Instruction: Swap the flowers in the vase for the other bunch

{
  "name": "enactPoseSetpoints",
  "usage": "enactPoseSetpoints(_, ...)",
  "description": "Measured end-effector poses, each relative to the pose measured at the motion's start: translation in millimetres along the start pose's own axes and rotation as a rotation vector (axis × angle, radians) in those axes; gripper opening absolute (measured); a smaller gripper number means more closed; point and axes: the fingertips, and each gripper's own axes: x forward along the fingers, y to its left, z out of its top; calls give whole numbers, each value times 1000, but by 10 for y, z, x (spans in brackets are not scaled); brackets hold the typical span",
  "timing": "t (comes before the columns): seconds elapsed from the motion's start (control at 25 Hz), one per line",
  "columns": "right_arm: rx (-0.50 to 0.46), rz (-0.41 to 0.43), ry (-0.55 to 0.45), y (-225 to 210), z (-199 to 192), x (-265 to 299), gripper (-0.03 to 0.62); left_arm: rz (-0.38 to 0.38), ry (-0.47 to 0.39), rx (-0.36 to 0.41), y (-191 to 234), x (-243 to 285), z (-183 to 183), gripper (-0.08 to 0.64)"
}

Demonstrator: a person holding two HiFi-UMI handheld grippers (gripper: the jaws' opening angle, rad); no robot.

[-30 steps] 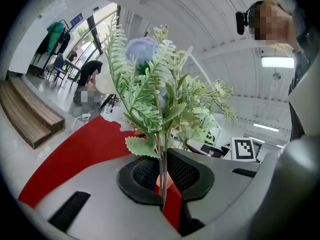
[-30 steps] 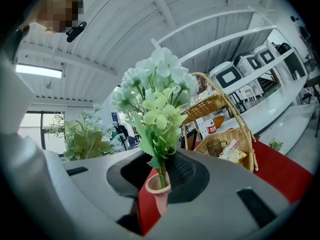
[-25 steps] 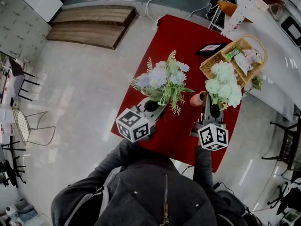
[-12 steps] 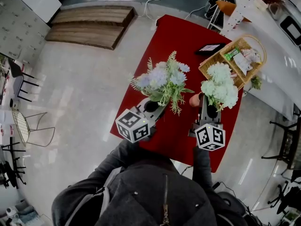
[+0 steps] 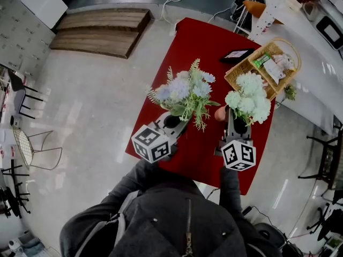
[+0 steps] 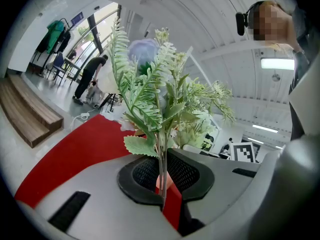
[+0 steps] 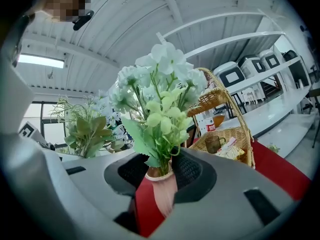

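On the red table [image 5: 198, 42] stands a small pink vase [image 7: 161, 184] with a white and pale green bunch [image 5: 247, 96] in it. The vase is between the jaws of my right gripper [image 5: 233, 120], which are opening; a strip of red cloth shows between the vase and the left jaw. My left gripper [image 5: 177, 119] is shut on the thin stems [image 6: 161, 159] of a blue and lavender bunch with fern leaves [image 5: 186, 91], held upright just left of the vase [image 5: 220, 113].
A wicker basket [image 5: 241, 71] with packets sits at the table's far right, a black tablet [image 5: 239, 54] beside it. A white counter [image 5: 321, 63] runs along the right, a wooden platform [image 5: 102, 28] lies far left, and a wire chair [image 5: 32, 143] stands on the floor.
The vase and white bunch sit slightly further left in the head view. The left gripper and its blue bunch have not moved.
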Motion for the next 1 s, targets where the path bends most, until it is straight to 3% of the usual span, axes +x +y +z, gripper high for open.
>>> enactPoseSetpoints(0.52, -4, -8, 34, 49, -42, -18, 180, -3, -4, -10, 4, -41, -5, 37)
enactPoseSetpoints(1.0, 13, -43, 38, 38, -69, -187, 197, -30, -5, -6, -83, -54, -19, 38)
